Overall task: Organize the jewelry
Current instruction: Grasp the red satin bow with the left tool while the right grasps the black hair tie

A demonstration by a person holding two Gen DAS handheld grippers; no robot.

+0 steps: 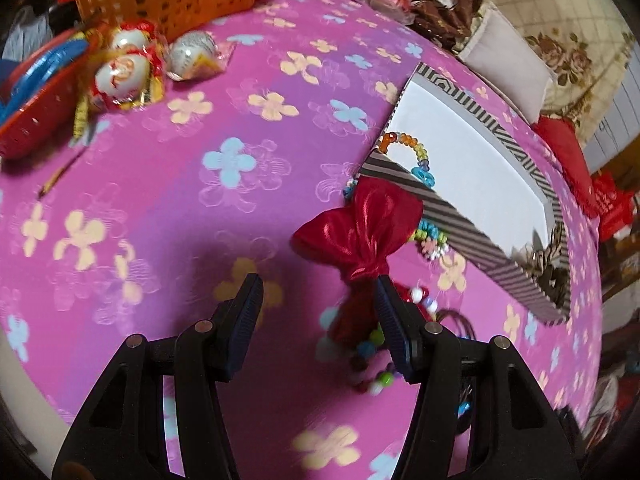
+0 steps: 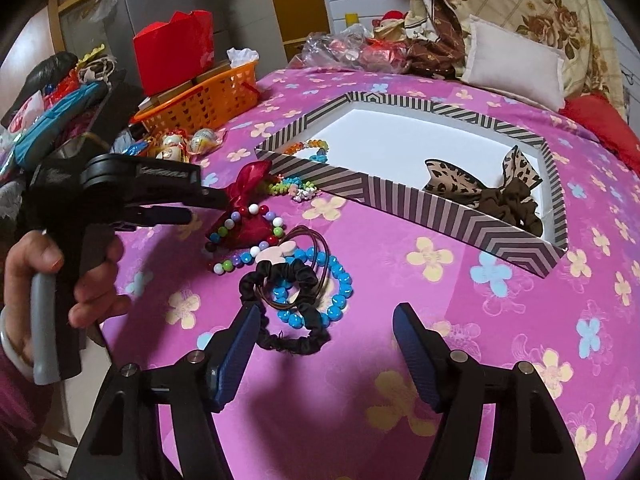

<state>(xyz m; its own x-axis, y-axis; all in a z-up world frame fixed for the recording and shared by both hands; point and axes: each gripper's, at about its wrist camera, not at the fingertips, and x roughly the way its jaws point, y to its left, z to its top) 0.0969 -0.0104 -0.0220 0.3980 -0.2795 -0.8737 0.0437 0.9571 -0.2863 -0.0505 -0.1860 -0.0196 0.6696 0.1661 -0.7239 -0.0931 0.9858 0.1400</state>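
Reaching toward the loose pile of jewelry, both claws are released and grasp nothing. Nearest the right wrist camera, the right claw point(image 2: 324, 344) hangs above the pink flowered bedspread point(image 2: 440, 320), its left finger just by the black scrunchie point(image 2: 294, 304) that lies across a blue bead bracelet point(image 2: 336, 292) and some brown cords point(image 2: 316, 248). Nothing sits between its pads.

A little farther on lies the red bow point(image 1: 360, 232), with a string of mixed colored beads point(image 2: 244, 236) tangled over its lower part. The left claw point(image 1: 318, 320), gripped by a hand point(image 2: 60, 280), points down at this bow with its jaws wide; its right finger sits just beside the bow's knot, the left finger apart from it over bare cloth. Whether that pad touches the fabric I cannot tell.

Beyond the bow stands the striped box point(image 2: 400, 196), already containing a leopard-print bow point(image 2: 480, 184) at one end and a rainbow bead bracelet point(image 1: 408, 148) at the other. A small pale bead bracelet point(image 2: 296, 190) lies outside, against its near wall.

The step in hand looks like picking the red bow for the box. Next, the left claw likely needs to centre on the knot and clench without snagging the beads; the right may take the scrunchie.
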